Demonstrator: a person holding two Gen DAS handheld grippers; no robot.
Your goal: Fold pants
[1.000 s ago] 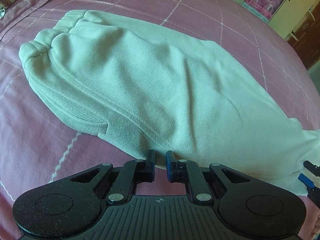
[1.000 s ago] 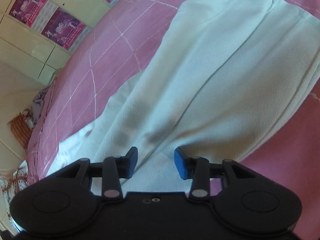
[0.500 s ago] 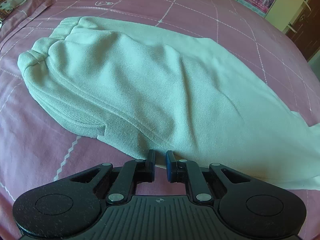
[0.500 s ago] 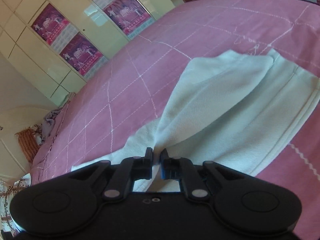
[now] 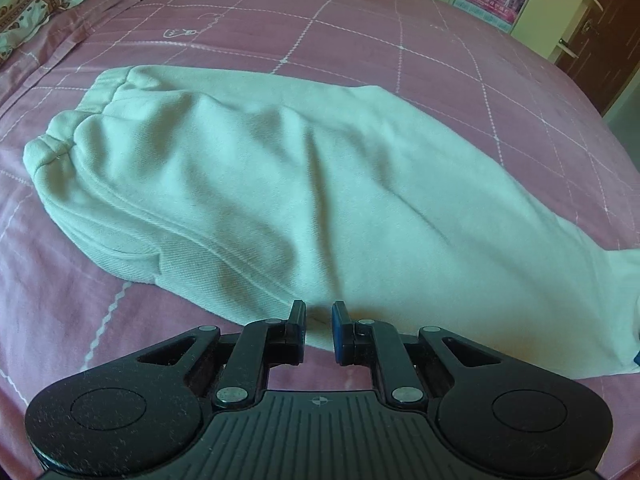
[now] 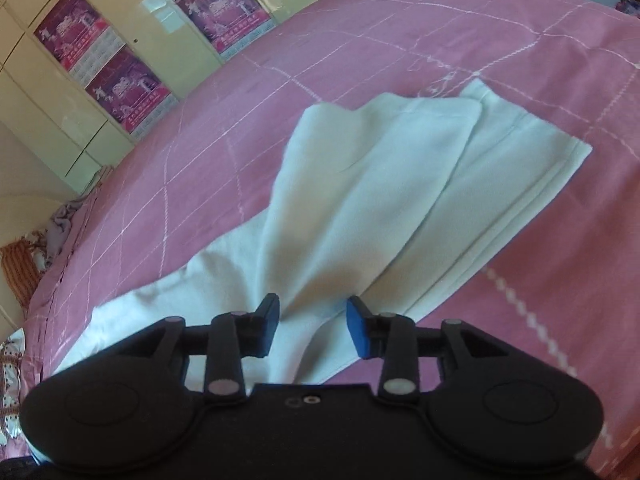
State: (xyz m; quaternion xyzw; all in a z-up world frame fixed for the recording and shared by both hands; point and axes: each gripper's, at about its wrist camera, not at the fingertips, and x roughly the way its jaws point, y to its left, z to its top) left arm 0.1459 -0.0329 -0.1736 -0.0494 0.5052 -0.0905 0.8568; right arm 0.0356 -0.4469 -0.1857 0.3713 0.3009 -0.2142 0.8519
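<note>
Pale mint pants [image 5: 280, 200] lie lengthwise on the pink bedcover [image 5: 360, 32], with the elastic waistband [image 5: 60, 136] at the left. My left gripper [image 5: 319, 320] sits at the near edge of the pants, shut on a fold of the cloth. In the right wrist view the pants [image 6: 380, 184] stretch away from my right gripper [image 6: 312, 320]. Its jaws are opening, and a ridge of cloth rises between them without the pads pressing on it.
The pink bedcover [image 6: 560, 300] spreads around the pants on all sides. A patterned cloth [image 5: 32, 8] lies at the far left corner. Cream wardrobe doors with purple posters [image 6: 80, 80] stand beyond the bed, and a brown door [image 5: 592, 40] is at the far right.
My right gripper closed on the cloth half a second ago and now stands open again. Both grippers have drawn back, so the pants look farther off.
</note>
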